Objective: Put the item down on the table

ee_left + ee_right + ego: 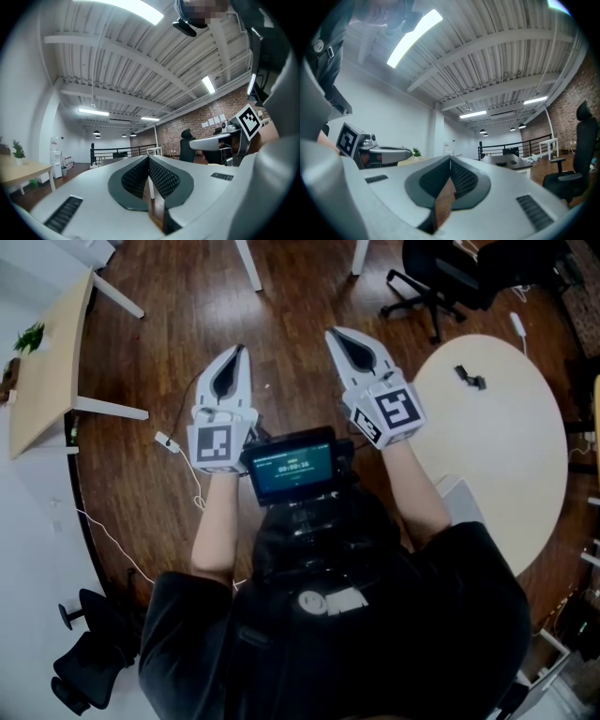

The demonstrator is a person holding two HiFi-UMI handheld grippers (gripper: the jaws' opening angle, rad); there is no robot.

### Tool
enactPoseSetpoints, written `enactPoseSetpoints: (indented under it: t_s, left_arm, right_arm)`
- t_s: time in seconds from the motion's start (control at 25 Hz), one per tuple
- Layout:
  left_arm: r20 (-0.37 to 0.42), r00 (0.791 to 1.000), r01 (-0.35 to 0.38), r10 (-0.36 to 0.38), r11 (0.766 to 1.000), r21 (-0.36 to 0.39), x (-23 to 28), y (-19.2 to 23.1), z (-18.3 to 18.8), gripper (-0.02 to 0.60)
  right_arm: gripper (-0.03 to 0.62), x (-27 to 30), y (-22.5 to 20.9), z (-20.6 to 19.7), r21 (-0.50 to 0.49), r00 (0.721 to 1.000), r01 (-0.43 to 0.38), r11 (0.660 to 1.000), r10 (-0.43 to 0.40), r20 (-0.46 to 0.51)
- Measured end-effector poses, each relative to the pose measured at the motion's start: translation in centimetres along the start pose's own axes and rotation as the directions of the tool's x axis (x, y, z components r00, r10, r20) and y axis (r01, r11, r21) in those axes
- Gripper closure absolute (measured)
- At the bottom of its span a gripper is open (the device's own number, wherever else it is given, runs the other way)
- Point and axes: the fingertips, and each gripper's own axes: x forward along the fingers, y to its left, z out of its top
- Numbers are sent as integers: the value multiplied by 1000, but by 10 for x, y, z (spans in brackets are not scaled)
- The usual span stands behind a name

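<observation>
In the head view my left gripper [241, 351] and my right gripper [331, 333] are held side by side above the wooden floor, tips pointing away from me. Both are shut with nothing between the pads. The left gripper view shows its own jaws [148, 159] closed tip to tip, and the right gripper view shows its jaws [450, 159] the same way, both looking level into the room. A small black item [471, 378] lies on the round white table [506, 456], to the right of and apart from my right gripper.
A screen device [292, 465] hangs at my chest between the forearms. A beige table [47, 371] with a small plant [28, 337] stands at the left. A black office chair [441, 287] is beyond the round table. White cables [178, 451] trail on the floor.
</observation>
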Motion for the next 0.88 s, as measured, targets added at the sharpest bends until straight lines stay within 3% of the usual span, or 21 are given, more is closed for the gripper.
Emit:
enactPoseSetpoints:
  t_s: [0.6, 0.88]
  left_arm:
    - [-32, 999, -17, 17, 1000, 2, -4, 7, -6, 581]
    - [-14, 1000, -23, 24, 999, 30, -28, -60, 4, 581]
  right_arm:
    - [591, 6, 1, -1, 21, 1000, -1, 1000, 1, -6]
    - [591, -65, -4, 3, 23, 1000, -17, 1000, 17, 26]
